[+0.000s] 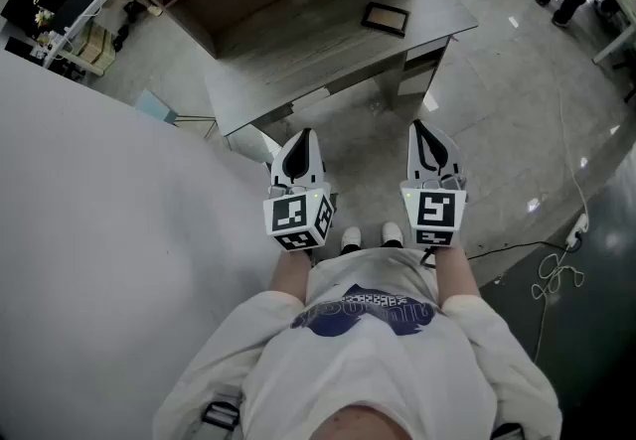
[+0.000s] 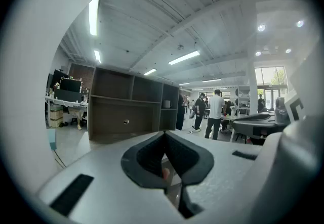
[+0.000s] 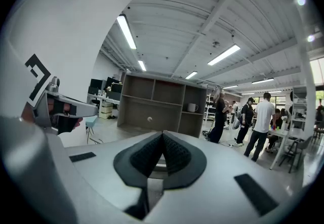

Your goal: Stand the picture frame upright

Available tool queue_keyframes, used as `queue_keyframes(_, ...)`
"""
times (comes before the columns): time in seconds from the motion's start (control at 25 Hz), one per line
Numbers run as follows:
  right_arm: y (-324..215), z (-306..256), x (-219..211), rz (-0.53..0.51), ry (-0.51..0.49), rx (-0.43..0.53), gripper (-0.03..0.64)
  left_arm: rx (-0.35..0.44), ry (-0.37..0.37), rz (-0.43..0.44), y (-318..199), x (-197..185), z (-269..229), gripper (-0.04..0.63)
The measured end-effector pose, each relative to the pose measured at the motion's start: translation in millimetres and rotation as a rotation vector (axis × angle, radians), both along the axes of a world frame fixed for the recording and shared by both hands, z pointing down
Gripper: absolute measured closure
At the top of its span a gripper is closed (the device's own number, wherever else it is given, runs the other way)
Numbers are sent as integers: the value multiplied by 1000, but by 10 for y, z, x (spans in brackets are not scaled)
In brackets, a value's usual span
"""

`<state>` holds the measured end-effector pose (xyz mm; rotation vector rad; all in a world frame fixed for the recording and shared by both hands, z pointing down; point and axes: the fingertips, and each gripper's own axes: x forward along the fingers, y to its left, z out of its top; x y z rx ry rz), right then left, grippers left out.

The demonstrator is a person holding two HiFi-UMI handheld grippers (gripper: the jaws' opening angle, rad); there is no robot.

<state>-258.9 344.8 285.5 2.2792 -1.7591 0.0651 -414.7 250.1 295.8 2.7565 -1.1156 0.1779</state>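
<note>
Left gripper [image 1: 303, 142] and right gripper [image 1: 422, 133] shut, empty. Nudging the flat black rectangular picture frame [image 1: 385, 19] may slide it off the grey wooden desk's [image 1: 298, 71] right edge.

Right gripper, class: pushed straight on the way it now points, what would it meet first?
Probably the shelf unit on the desk: the right gripper, claw shut, points at it. Height is unclear, so the desk's front edge could come first.

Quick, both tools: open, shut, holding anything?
Left tool: shut, holding nothing.
Right tool: shut, holding nothing.
</note>
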Motion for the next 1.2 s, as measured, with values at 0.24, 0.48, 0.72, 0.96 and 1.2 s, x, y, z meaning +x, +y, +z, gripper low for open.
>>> queue_keyframes(0.24,36,15,8,-8,2,-7,620,0,-8,2,54,24,14,588)
queue_keyframes(0.48,77,91,10,-15,9,-29,620,-5,-16,-5,96,25,56,588)
queue_keyframes(0.72,126,128,114,-16,0,-37,620,-1,-27,-8,130,114,41,588)
queue_keyframes(0.96,199,-57,467,44,-63,59,620,38,-16,-16,77,250,-166,588)
queue_keyframes(1.2,271,-280,907,66,-139,139,589,70,4,-43,-12,459,-437,511)
